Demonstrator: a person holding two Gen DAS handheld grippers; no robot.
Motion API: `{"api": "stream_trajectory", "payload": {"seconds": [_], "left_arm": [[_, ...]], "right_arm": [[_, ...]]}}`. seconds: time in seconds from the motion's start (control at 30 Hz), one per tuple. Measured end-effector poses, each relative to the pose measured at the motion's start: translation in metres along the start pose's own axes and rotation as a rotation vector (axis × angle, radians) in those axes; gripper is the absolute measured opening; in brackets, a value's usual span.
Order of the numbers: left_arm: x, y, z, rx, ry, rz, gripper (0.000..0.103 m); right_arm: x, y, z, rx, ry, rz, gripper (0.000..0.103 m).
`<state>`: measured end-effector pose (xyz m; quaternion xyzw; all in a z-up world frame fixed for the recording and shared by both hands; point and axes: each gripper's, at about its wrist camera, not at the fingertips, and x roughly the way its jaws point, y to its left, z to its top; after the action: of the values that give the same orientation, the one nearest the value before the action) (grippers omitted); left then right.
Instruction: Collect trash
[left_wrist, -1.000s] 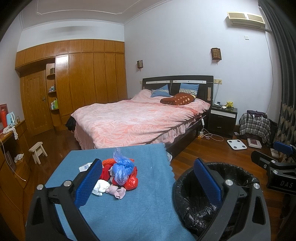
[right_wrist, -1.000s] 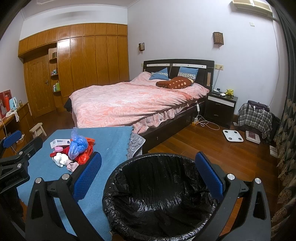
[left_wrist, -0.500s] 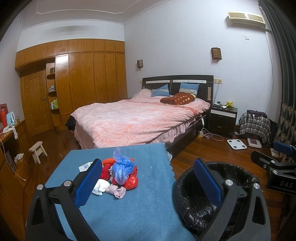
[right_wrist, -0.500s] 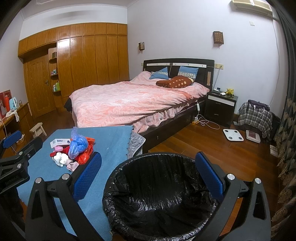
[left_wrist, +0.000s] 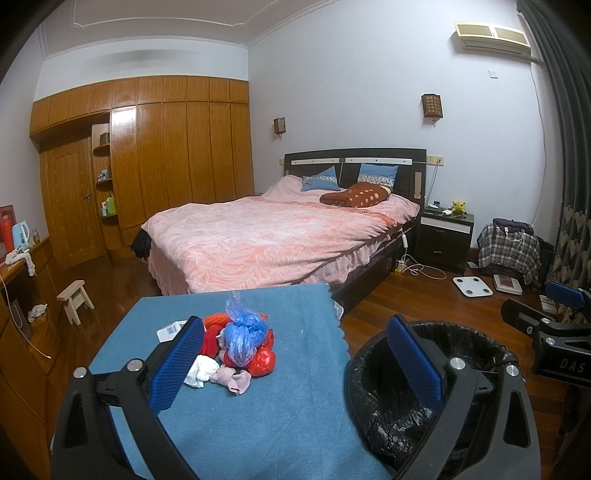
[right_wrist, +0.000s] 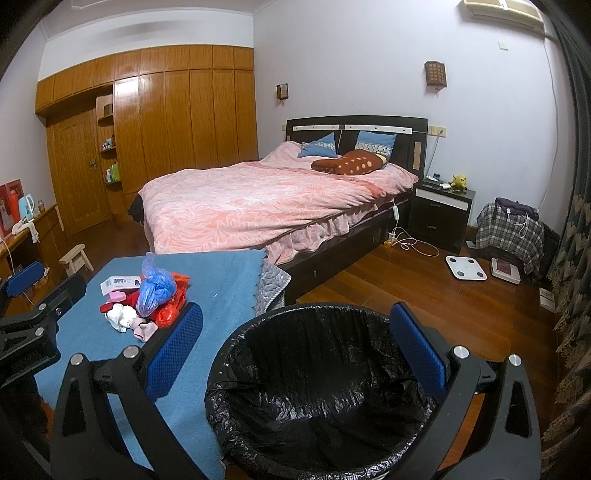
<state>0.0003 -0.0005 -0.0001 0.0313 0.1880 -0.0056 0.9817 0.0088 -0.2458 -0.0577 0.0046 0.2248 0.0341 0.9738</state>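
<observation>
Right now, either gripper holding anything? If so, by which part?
Nothing is held. The left gripper and right gripper are both open and empty; the trash pile lies untouched on the blue cloth.

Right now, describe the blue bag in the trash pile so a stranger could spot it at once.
Find the blue-covered table at the foot of the bed. A small trash pile sits on it. The blue bag tops that pile, knotted and translucent, above red bags and pale tissues.

Glossy crinkled black plastic lines the bin (right_wrist: 317, 373); matt blue cloth (left_wrist: 295, 406) covers the table; floor (right_wrist: 424, 295) polished wood.
</observation>
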Motion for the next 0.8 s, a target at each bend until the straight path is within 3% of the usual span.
{"api": "stream_trajectory", "payload": {"seconds": [0.67,0.8], "left_arm": [[-0.002,0.006,-0.009,-0.006,0.006,0.001,0.097],[0.0,0.012,-0.01,-0.022,0.008,0.016,0.097]], "right_arm": [[0.003,0.006,-0.003,0.0,0.005,0.003,0.098],[0.028,0.026,-0.016,0.007,0.014,0.02,0.098]]}}
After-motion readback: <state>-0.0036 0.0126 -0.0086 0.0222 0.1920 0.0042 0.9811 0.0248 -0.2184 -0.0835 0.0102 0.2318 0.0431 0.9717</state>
